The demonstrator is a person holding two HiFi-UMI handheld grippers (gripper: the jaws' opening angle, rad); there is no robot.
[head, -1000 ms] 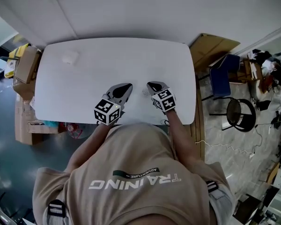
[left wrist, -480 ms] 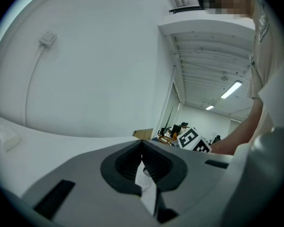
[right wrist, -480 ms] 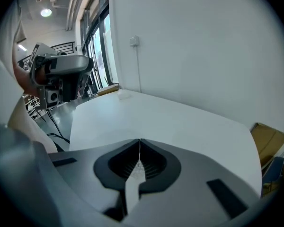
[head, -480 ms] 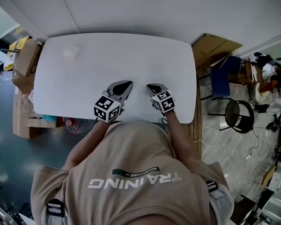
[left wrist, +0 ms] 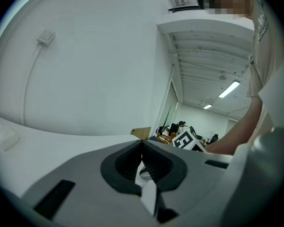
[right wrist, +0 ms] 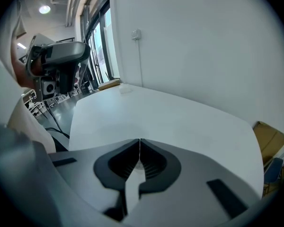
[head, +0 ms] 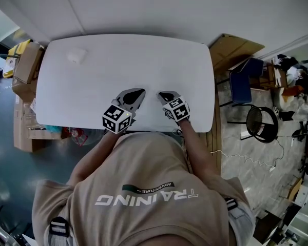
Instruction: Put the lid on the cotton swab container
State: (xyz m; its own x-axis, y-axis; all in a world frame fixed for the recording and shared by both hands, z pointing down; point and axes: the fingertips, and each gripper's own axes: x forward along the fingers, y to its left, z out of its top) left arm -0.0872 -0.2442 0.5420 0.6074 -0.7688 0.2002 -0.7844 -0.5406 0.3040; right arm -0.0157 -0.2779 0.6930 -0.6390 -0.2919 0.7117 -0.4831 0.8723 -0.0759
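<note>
Both tools rest at the near edge of the bench point(head: 143, 60), just ahead of your torso. Your left tool point(head: 136, 93) and right tool point(head: 163, 94) lie side by side, near each other but apart, with their tips aimed away from you across the bench. This reads as a ready posture, since neither tool is committed to a grasp. The left gripper view shows the left tool's jaws meeting at the tips with nothing between them. The right gripper view shows the same of the right tool: jaws together and empty. The container point(head: 76, 56) sits alone near the far left corner of the bench, well apart from both tools, so a long reach forward and to your left seems to be called for. In the left gripper view the container point(left wrist: 4, 137) appears only as a small pale block low at the left margin. From above it looks slightly wider than deep, so its long axis probably runs along the far edge of the bench, left to right. It is too small in every view to confirm this. You cannot tell which way its opening faces, and no separate lid can be made out on it or beside it. You will probably have to find the lid before either tool opens.
</note>
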